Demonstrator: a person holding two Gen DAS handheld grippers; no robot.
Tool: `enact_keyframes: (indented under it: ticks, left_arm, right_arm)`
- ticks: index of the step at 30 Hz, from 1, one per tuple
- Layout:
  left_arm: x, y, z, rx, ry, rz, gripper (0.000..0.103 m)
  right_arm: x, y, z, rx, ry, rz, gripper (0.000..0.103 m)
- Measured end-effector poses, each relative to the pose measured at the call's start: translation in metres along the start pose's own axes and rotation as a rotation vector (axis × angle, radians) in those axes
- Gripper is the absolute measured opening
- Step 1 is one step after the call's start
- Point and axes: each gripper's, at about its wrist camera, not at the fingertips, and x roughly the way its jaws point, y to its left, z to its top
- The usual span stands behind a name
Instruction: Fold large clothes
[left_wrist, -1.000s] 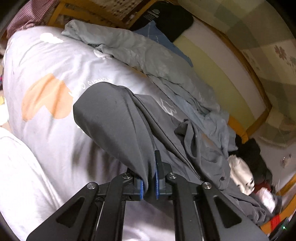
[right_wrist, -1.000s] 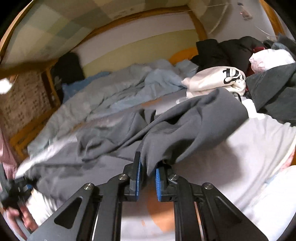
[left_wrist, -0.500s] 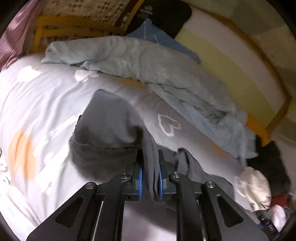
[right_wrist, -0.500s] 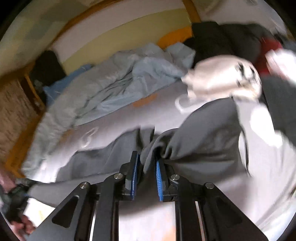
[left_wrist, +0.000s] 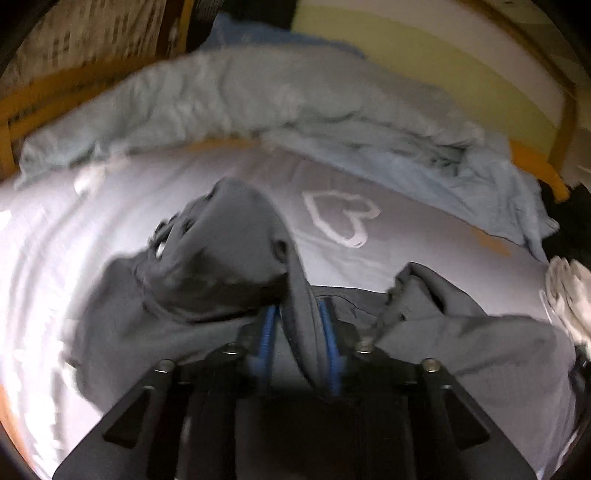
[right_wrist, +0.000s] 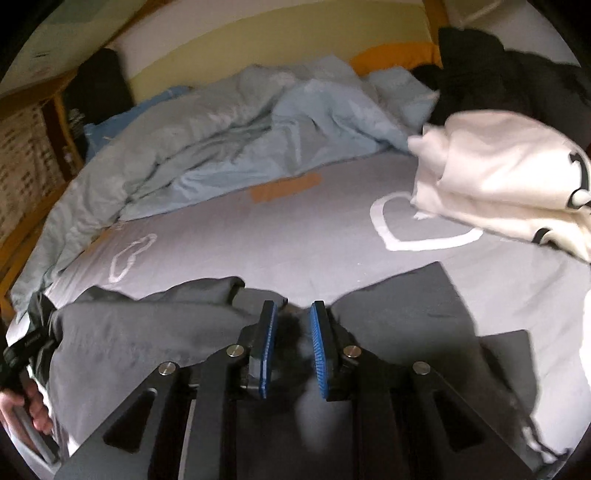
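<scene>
**Item 1 – dark grey garment** (left_wrist: 229, 258): lies across the near part of the bed (right_wrist: 295, 229), on the grey heart-print sheet. One end is bunched and raised in the left view; a flatter panel (right_wrist: 399, 299) lies to the right in the right view. Not yet squared.

**Item 2 – left gripper** (left_wrist: 297, 332): jaws parted somewhat, a fold of the grey fabric running between the blue pads (left_wrist: 327, 332). View is blurred, so can't tell if they grip it firmly or are letting go.

**Item 3 – right gripper** (right_wrist: 292, 332): jaws spread, nothing between them, low over the garment's middle.

**Item 4 – surroundings:** rumpled light-blue duvet (right_wrist: 240, 129) at the far side; white garment (right_wrist: 498, 173) far right, apart from the grey one.

**Handling notes (judgement):**
- Step looks like laying the folded-over section down. Lower the left end flat before you release; don't drop it bunched.
- Match the edges w/ the layer below, then smooth outward from the centre.
- Re-grip w/ the right at a true corner or hem, not mid-panel, or the fabric will sag.
- Keep clear of the white garment and duvet so neither gets dragged in.
- Move slowly; soft cloth trails and creases easily.
</scene>
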Motion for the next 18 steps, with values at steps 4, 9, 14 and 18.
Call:
enact_keyframes:
  ticks: [4,9,14,18]
  left_arm:
    - [-0.065,-0.001,-0.017,0.030,-0.213,-0.104,0.101]
    - [-0.110,-0.032,-0.032,0.213,-0.299,-0.130,0.102]
    - [-0.085,-0.076,-0.036,0.340,-0.192,-0.178,0.102]
    - [-0.057,-0.100,-0.021,0.412,-0.122,-0.166,0.102]
  right_arm:
    - [-0.037,-0.007,-0.020,-0.027,-0.014,0.098,0.081]
    - [-0.069,0.004,-0.040,-0.130,-0.025,0.102,0.081]
    - [-0.067,0.036,-0.045,-0.248,-0.021,0.109,0.081]
    - [-0.043,0.039,-0.028,-0.177,0.031,0.149,0.081]
